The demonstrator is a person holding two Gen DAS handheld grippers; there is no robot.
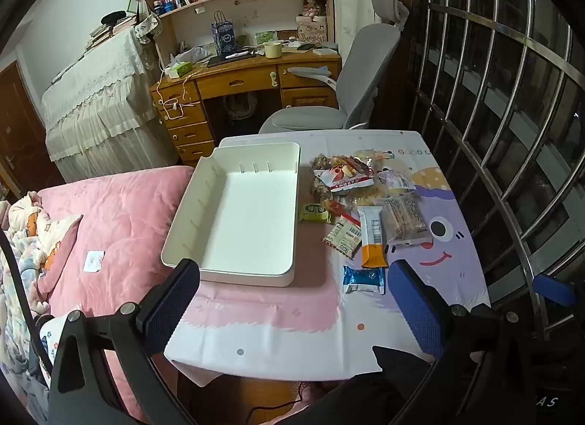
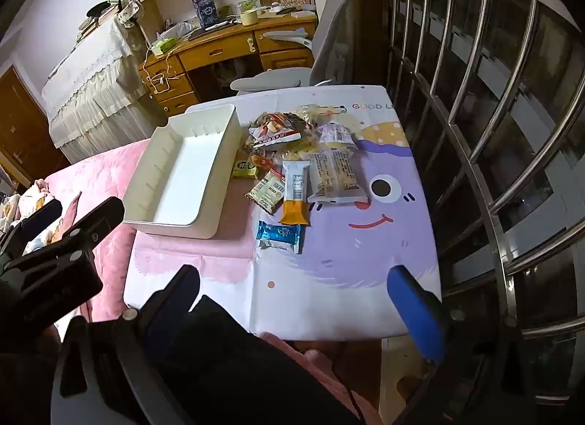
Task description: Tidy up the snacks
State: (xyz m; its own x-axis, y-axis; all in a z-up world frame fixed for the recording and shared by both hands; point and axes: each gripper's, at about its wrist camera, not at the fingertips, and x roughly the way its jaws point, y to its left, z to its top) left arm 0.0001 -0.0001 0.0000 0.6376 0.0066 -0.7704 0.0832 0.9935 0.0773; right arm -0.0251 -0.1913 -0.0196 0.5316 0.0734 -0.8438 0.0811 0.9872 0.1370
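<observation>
A white tray [image 1: 204,205] [image 2: 223,154] stands empty on the small table with the cartoon cloth [image 1: 278,322] [image 2: 329,278]. Right of it lies a loose heap of snack packets [image 1: 351,176] [image 2: 289,128]. Nearer me are an orange-and-white bar [image 1: 372,234] [image 2: 294,191], a clear pack of biscuits [image 1: 404,220] [image 2: 334,176], a small green packet [image 1: 315,213] [image 2: 244,169] and a blue foil packet [image 1: 363,279] [image 2: 279,236]. My left gripper [image 1: 292,291] hangs open above the table's near edge, with nothing between its fingers. My right gripper [image 2: 292,297] is open too, over the table's near edge, holding nothing.
A pink quilted bed [image 1: 120,227] lies left of the table. Metal window bars [image 1: 512,132] run along the right. Beyond the table stand a grey office chair [image 1: 351,85] and a cluttered wooden desk [image 1: 237,77] with bookshelves. The left gripper's body shows at the left edge [image 2: 73,238] of the right wrist view.
</observation>
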